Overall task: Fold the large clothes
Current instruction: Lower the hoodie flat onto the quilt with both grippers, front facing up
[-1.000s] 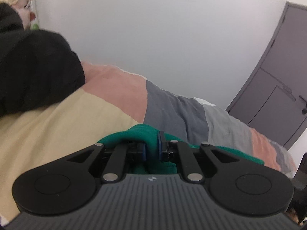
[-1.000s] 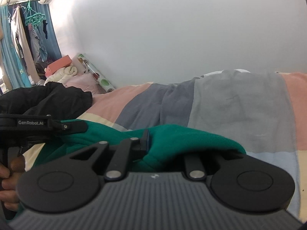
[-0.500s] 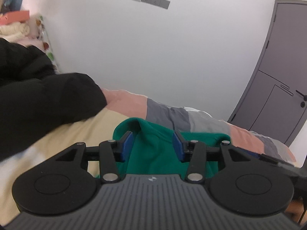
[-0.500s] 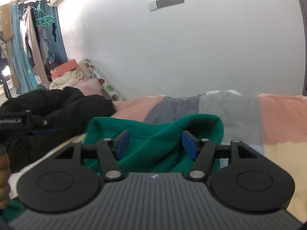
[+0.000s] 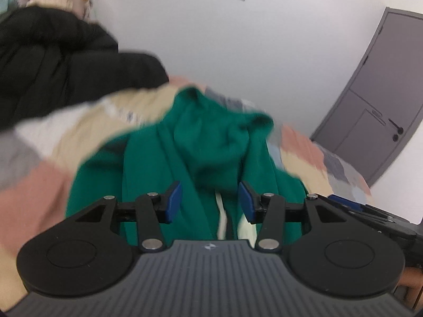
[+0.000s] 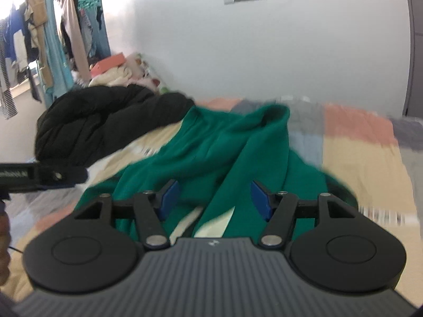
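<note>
A green hooded garment (image 5: 208,145) (image 6: 211,153) lies bunched on the striped bedspread (image 5: 66,142) (image 6: 359,148), its hood toward the wall and a pale lining strip showing near me. My left gripper (image 5: 210,202) hangs open above its near part, blue pads apart with only cloth below them. My right gripper (image 6: 215,199) is open too, above the same garment, nothing pinched between its pads. The left tool's body (image 6: 39,175) shows at the left edge of the right wrist view.
A black puffy jacket (image 5: 53,68) (image 6: 105,121) is heaped on the bed at the left. Pillows and a red box (image 6: 111,62) lie behind it near the wall. Hanging clothes (image 6: 53,39) fill the far left. A grey door (image 5: 380,100) stands at the right.
Both grippers were shut on the green garment a second ago; they opened, let it drop onto the bed, and pulled back and upward so more of it shows.
</note>
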